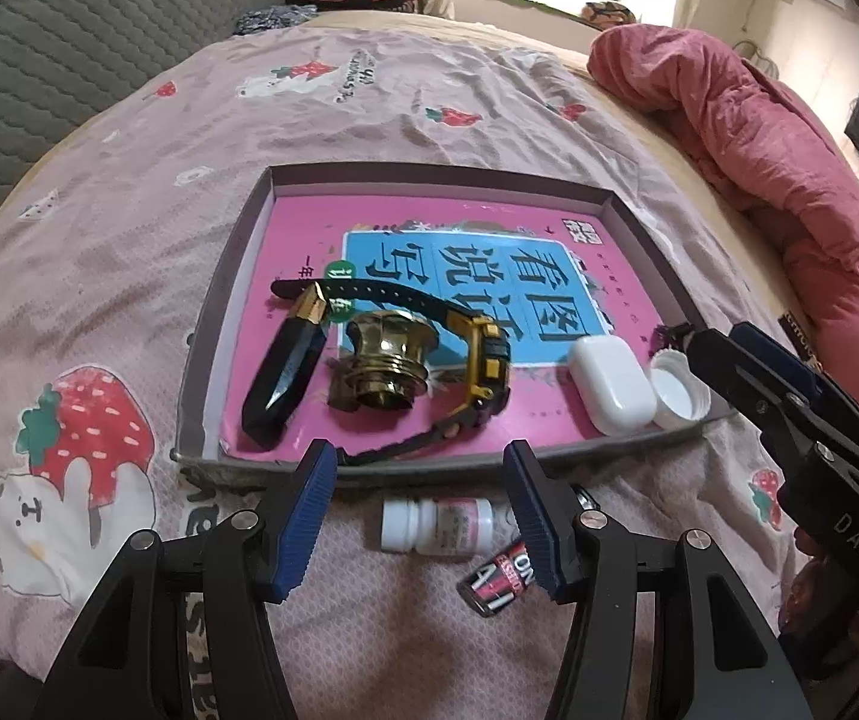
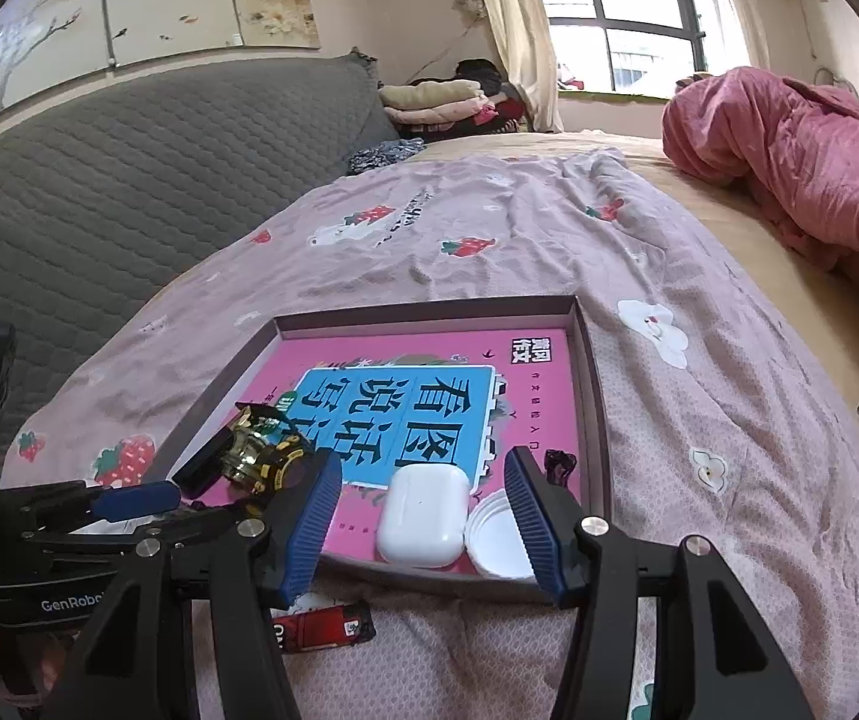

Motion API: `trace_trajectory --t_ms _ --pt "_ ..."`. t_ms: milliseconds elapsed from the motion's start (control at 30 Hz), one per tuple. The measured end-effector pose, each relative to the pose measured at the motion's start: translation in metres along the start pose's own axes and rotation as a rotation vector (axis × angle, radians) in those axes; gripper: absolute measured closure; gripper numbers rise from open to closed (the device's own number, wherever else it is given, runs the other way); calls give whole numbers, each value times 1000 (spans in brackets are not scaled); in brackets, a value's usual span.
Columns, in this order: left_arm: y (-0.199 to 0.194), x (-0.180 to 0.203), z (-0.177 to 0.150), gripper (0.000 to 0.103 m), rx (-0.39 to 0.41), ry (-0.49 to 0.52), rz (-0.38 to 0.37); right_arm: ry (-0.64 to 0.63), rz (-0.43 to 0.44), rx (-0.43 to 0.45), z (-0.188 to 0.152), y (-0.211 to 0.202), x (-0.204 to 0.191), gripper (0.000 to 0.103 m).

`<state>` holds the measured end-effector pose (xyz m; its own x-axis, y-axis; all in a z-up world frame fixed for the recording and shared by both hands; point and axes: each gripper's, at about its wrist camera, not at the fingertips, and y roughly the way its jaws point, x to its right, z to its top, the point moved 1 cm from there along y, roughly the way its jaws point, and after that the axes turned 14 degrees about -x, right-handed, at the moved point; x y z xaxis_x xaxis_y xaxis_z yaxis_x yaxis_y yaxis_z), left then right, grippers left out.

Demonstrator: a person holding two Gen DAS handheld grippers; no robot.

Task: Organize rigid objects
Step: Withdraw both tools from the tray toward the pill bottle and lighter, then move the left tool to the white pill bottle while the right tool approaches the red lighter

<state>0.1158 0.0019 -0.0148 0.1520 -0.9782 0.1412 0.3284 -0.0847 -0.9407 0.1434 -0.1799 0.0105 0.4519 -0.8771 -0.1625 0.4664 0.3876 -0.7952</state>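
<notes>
A shallow grey tray point(image 1: 429, 171) lined with a pink book lies on the strawberry-print bedspread. It holds a black tube with a gold cap point(image 1: 285, 378), a brass knob point(image 1: 384, 360), a black and yellow watch point(image 1: 486, 360), a white earbud case point(image 1: 612, 384) and a white bottle cap point(image 1: 681, 393). On the cloth, just short of the tray's near rim, lie a white pill bottle point(image 1: 435, 525) and a black and red battery point(image 1: 495, 582). My left gripper point(image 1: 418, 450) hangs open over the bottle. My right gripper point(image 2: 423, 456) is open above the earbud case point(image 2: 423, 516) and cap point(image 2: 498, 540), holding nothing.
A rolled pink quilt point(image 1: 759, 150) runs along the right side of the bed. A grey quilted headboard point(image 2: 99, 180) stands at the left, with folded clothes point(image 2: 435, 99) at the far end by the window. Bare bedspread surrounds the tray.
</notes>
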Motion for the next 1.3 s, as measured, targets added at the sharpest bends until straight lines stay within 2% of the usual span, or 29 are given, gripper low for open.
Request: trace_trajectory --t_ms 333,633,867,1033,1200,1300 --pt "0 1 -9 44 -20 5 10 -35 32 -35 -17 -6 -14 46" --pt "6 2 -17 43 -48 23 2 40 75 -204 -53 8 -22 42" --pt "14 0 -23 43 -77 33 -7 170 192 -274 -69 12 -10 42" --pt "19 -5 -23 43 -89 29 -13 269 288 -304 -78 18 -4 42" --pt "25 -7 -24 43 -103 33 -14 326 328 -313 -79 24 4 42" --pt "28 -6 -24 43 -105 41 -8 373 390 -331 -79 32 7 42"
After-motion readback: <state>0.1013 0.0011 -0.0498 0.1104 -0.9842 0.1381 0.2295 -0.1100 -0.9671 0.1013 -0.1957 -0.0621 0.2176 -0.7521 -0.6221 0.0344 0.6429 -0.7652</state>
